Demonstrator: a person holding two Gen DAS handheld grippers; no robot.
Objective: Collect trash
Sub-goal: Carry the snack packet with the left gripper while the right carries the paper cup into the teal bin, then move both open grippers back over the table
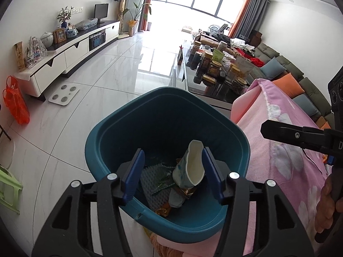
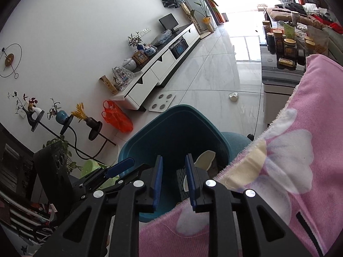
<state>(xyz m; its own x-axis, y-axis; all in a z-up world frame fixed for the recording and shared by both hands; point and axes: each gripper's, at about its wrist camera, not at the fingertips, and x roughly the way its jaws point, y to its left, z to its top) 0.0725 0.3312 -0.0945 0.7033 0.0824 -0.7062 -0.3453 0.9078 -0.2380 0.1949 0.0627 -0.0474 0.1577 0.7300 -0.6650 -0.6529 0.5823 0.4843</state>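
A teal trash bin [image 1: 111, 128] stands on the floor beside a surface draped in a pink flowered cloth [image 1: 285, 150]. Inside lie a crumpled white paper cup [image 1: 190, 167], wrappers and other scraps. My left gripper [image 1: 173, 173] is open above the bin; the cup lies between and below its blue pads, apart from them. My right gripper [image 2: 173, 180] is open and empty, above the cloth's edge near the bin [image 2: 171, 124]. The cup [image 2: 205, 159] shows past its right finger. The left gripper's finger [image 2: 120, 167] shows at its left.
A white scale [image 1: 64, 94] lies on the tiled floor by a white TV cabinet [image 1: 70, 53]. An orange plastic bag [image 1: 16, 102] and a green stool [image 1: 8, 186] are at left. A glass table with jars [image 1: 218, 68] and a sofa [image 1: 300, 75] are behind. A small white object [image 2: 233, 96] lies on the floor.
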